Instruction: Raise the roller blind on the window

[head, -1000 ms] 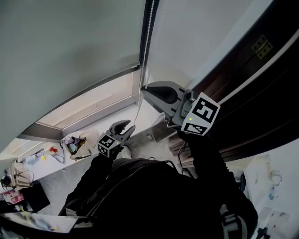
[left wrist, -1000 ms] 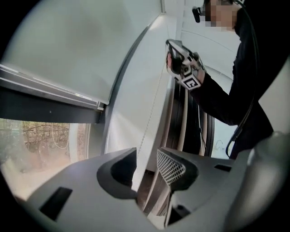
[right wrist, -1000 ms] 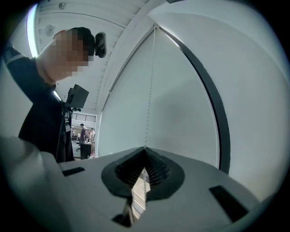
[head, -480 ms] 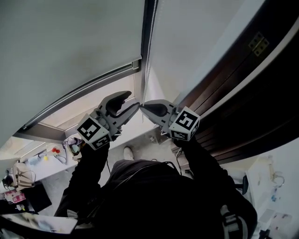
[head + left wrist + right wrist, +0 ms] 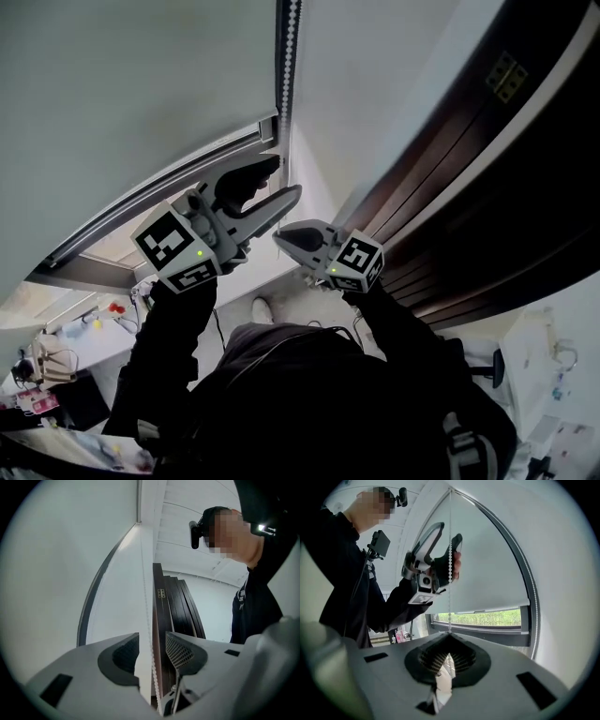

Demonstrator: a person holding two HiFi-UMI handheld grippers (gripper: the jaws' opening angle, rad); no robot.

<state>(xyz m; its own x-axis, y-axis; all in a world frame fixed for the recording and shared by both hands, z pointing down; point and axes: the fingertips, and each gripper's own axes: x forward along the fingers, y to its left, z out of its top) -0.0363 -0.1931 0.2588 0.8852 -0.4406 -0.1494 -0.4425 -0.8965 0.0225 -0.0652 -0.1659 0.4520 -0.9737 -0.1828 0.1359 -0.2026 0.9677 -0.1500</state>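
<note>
The pale grey roller blind (image 5: pixel 141 84) covers most of the window, and its bottom bar (image 5: pixel 187 167) hangs above a strip of glass. A white bead chain (image 5: pixel 289 56) runs down the blind's right edge. My left gripper (image 5: pixel 277 184) is the higher one. Its jaws have just been opening and stand open, with the chain (image 5: pixel 150 667) running free between the pads. My right gripper (image 5: pixel 278 238), just below, is shut on the chain (image 5: pixel 450 573), which rises taut from its tips (image 5: pixel 449 636). The right gripper view shows the left gripper (image 5: pixel 448 534) straddling the chain.
A dark wooden door (image 5: pixel 487 187) stands close on the right, with a white wall (image 5: pixel 375 75) between it and the blind. The window frame (image 5: pixel 103 272) runs below the blind. Small clutter (image 5: pixel 47 361) lies far down at the lower left.
My left gripper has risen from down by the person's body to above the right one and now brackets the chain. My right gripper has come down, still shut on the chain.
</note>
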